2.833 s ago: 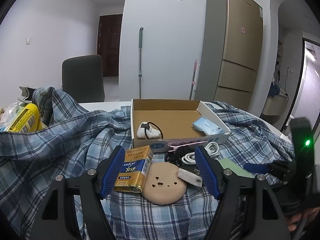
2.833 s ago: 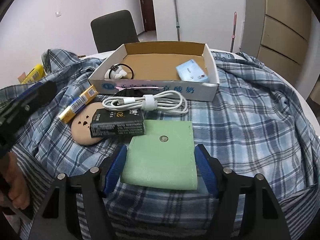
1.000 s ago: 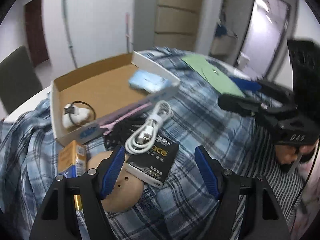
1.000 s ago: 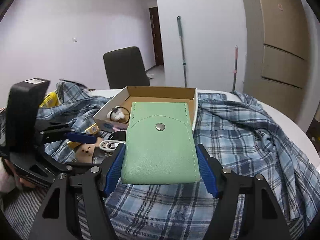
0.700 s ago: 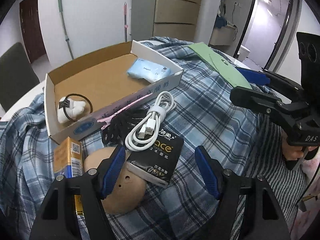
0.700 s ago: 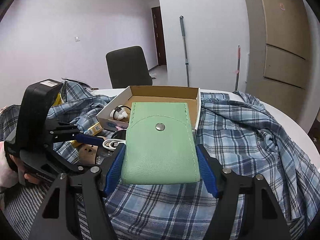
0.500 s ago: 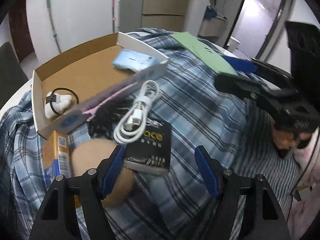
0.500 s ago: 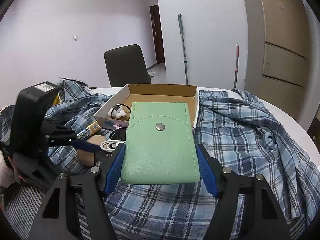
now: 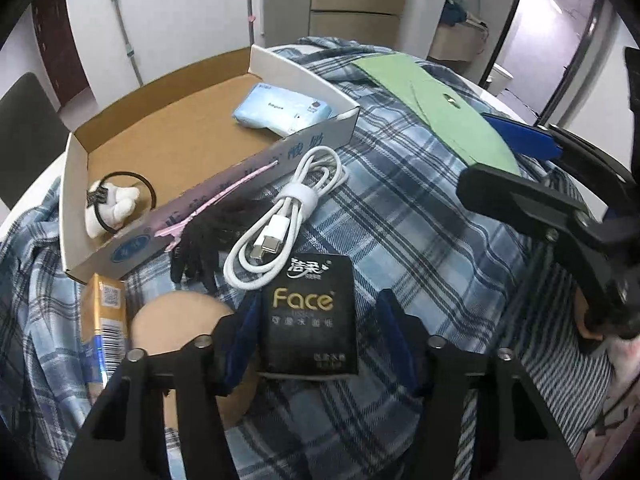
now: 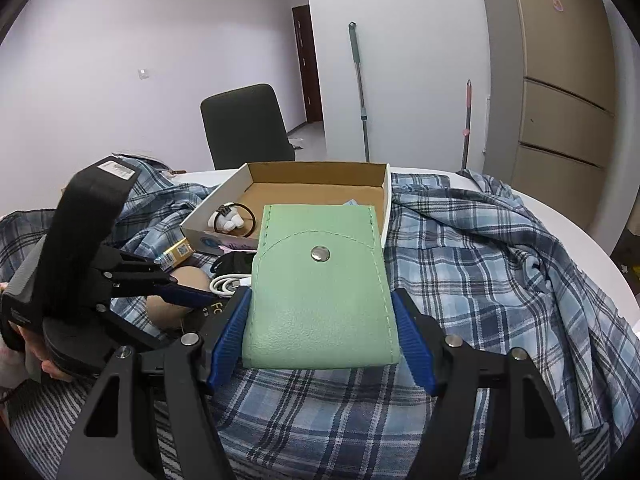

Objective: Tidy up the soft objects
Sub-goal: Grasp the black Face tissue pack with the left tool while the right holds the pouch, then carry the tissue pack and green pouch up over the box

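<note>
Since a second ago the left gripper (image 9: 316,320) has come down over the black tissue pack (image 9: 310,316) and now straddles it — its fingers (image 9: 244,330) are closing, the pack between them; the left one looks to be at the pack's edge, a gap shows at the right one, so no firm grip yet. Right gripper (image 10: 322,332) unchanged: its fingers (image 10: 230,328) clamp the green snap pouch (image 10: 320,284) by both side edges, held up clear of the plaid shirt (image 10: 472,264) that covers the surface.

Just ahead of the left fingers: a coiled white USB cable (image 9: 284,220), its end touching the pack's far edge. Left of the left fingers — a tan round pad (image 9: 176,324), partly under the pack, and beside it a yellow carton (image 9: 102,316). A dark object (image 9: 200,248) lies between cable and cardboard box (image 9: 168,148).

Farther ahead of the fingers, the box holds a light-blue tissue pack (image 9: 282,108) at its right end and a white plush hair tie (image 9: 112,200) at its left end.
</note>
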`<action>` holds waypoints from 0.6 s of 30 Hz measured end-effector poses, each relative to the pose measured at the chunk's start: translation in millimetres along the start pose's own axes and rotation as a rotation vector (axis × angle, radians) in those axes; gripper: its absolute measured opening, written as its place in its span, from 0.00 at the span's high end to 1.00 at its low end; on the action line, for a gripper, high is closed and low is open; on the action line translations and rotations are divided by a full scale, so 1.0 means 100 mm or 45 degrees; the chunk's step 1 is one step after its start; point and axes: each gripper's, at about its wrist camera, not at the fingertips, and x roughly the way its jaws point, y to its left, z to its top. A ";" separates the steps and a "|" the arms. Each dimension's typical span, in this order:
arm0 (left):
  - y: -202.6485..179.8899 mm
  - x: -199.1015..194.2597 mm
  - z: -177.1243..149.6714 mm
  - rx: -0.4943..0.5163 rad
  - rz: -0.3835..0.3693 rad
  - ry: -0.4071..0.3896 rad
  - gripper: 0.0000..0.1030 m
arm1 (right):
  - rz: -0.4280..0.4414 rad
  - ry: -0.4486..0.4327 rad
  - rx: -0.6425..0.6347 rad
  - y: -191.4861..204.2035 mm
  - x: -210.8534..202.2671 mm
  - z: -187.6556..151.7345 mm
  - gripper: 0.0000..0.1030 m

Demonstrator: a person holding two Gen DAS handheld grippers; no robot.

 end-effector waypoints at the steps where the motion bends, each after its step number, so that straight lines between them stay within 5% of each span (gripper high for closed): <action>1: 0.01 0.02 0.00 -0.010 0.004 0.005 0.49 | -0.003 0.005 -0.001 0.00 0.01 0.00 0.34; 7: 0.01 -0.06 -0.05 -0.042 0.041 -0.077 0.53 | -0.011 0.019 -0.002 0.00 0.02 0.00 0.34; 18: 0.01 -0.73 -0.39 -0.097 0.197 -0.627 0.53 | -0.032 -0.063 -0.027 0.07 -0.09 -0.01 0.34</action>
